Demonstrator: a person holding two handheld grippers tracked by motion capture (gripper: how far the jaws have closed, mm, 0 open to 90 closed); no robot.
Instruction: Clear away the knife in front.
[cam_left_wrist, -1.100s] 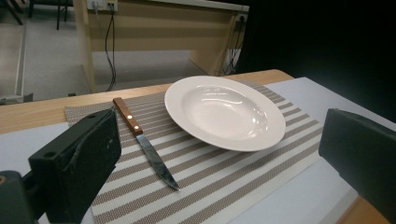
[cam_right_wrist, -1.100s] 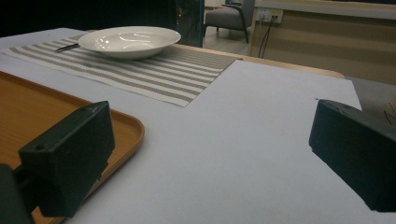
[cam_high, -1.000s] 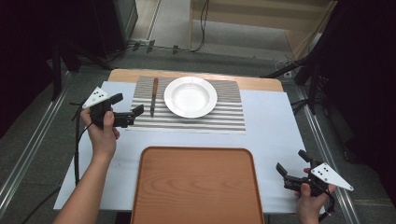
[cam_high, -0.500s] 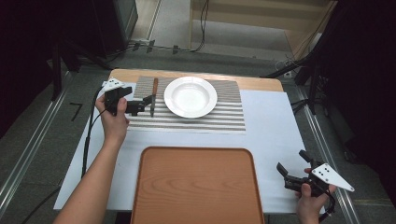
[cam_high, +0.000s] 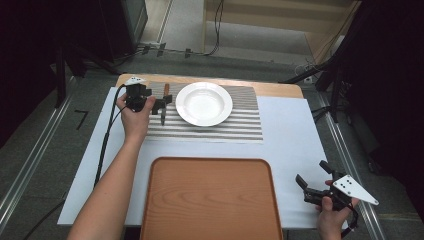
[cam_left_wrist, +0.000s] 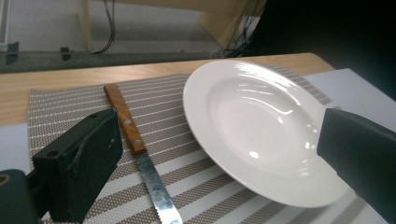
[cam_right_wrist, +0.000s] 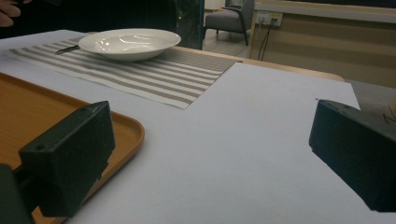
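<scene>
Nearest the person, the wooden tray (cam_high: 210, 200) lay on the bench (cam_high: 290, 140), and beside its right edge the right tongs (cam_high: 314, 179) hovered over bare bench with jaws wide apart, holding nothing. Farther off, on the striped placemat (cam_high: 240, 125), the left tongs (cam_high: 164, 102) stood spread apart over the knife (cam_left_wrist: 140, 154), one jaw just beside its wooden handle and not gripping it. The knife lay just left of the white plate (cam_high: 204, 103).

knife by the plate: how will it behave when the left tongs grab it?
The knife looks stiff, so it likely lifts without bending. It lies flat on the mat, so getting under it may be hard. The bare metal blade probably slips; the wooden handle should grip better.
</scene>
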